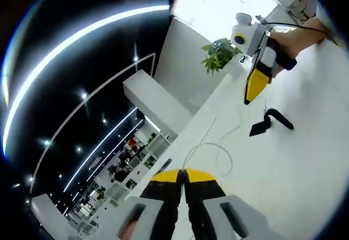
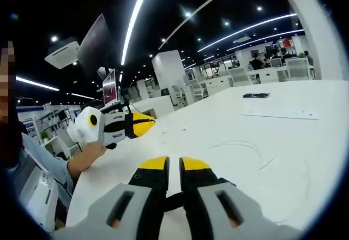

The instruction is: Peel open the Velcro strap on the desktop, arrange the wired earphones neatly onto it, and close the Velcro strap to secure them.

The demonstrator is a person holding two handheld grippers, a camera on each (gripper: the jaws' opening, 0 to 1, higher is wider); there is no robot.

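Earphones (image 1: 215, 144) trail loose across the white desk (image 1: 305, 169) just beside the black Velcro strap (image 1: 271, 122), both untouched, while the left gripper (image 1: 184, 175) and right gripper (image 2: 174, 165) hang above with jaws together, seemingly before starting.

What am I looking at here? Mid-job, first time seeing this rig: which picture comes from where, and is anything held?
A person holds one hand-held tool in each hand, with a fisheye camera riding on each. The left gripper view looks along the left tool, whose yellow-tipped jaws are shut with nothing between them. Ahead on the white desk lie the thin white earphone cable and the black Velcro strap, apart from both tools. The right tool enters at upper right. The right gripper view looks along the right tool, also shut and empty, with the left tool at left.
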